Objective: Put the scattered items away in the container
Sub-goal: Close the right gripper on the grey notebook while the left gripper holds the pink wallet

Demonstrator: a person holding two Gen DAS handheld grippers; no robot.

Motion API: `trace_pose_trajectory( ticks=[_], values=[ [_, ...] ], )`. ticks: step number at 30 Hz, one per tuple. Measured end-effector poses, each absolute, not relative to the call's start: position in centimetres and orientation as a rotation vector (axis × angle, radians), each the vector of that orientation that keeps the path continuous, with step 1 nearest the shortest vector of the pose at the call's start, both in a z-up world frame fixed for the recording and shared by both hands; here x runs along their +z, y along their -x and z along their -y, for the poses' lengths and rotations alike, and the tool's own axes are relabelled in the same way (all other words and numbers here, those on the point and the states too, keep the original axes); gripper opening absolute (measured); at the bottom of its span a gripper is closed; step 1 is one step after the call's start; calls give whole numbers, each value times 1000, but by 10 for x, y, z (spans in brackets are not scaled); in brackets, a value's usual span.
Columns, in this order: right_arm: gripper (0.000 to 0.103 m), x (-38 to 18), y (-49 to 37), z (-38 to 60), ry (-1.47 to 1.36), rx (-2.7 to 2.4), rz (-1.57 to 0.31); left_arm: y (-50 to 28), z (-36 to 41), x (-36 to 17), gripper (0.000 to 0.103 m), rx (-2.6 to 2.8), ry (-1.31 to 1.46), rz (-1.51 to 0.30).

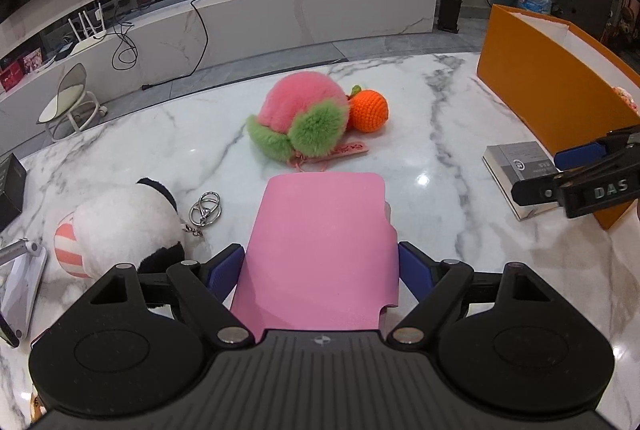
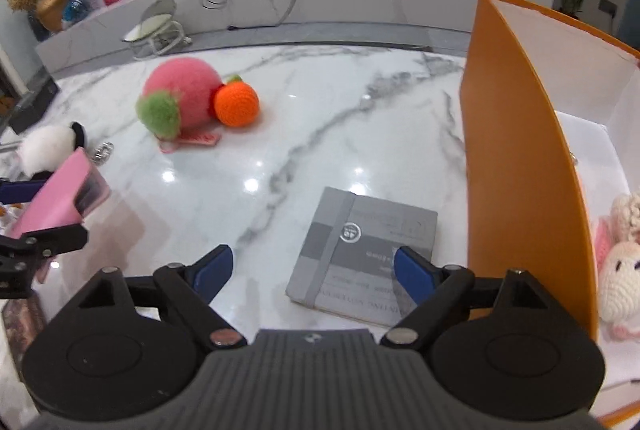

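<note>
Left wrist view: the left gripper (image 1: 322, 264) clamps a pink case (image 1: 320, 246) by its long edges above the desk (image 1: 400, 157); it looks light, stiff and smooth.

Right wrist view: the right gripper (image 2: 312, 274) hangs wide open and empty over the grey notebook (image 2: 364, 254), which lies flat just beside the orange container (image 2: 516, 157); best taken across its edges.

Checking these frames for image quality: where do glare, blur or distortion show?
Left wrist view: fisheye bends the white marble table edge; one glare spot near the grey notebook. Right wrist view: several glare spots on the marble; the pink flat case and orange box wall look softly blurred.
</note>
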State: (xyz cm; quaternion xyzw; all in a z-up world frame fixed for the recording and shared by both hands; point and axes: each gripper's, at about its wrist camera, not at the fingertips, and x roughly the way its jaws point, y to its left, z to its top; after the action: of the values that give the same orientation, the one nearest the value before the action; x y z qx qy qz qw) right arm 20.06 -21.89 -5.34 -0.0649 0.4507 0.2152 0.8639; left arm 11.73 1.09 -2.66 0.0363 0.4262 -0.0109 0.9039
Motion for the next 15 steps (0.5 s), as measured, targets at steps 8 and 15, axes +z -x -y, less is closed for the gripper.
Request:
trace_pose_trajectory(
  ticks=[8, 15],
  values=[
    [92, -72, -202, 202, 154, 251, -927, -115, -15, -27, 96, -37, -71, -887],
    [103, -83, -201, 193, 212, 196, -873, -114, -17, -24, 96, -53, -62, -883]
  ],
)
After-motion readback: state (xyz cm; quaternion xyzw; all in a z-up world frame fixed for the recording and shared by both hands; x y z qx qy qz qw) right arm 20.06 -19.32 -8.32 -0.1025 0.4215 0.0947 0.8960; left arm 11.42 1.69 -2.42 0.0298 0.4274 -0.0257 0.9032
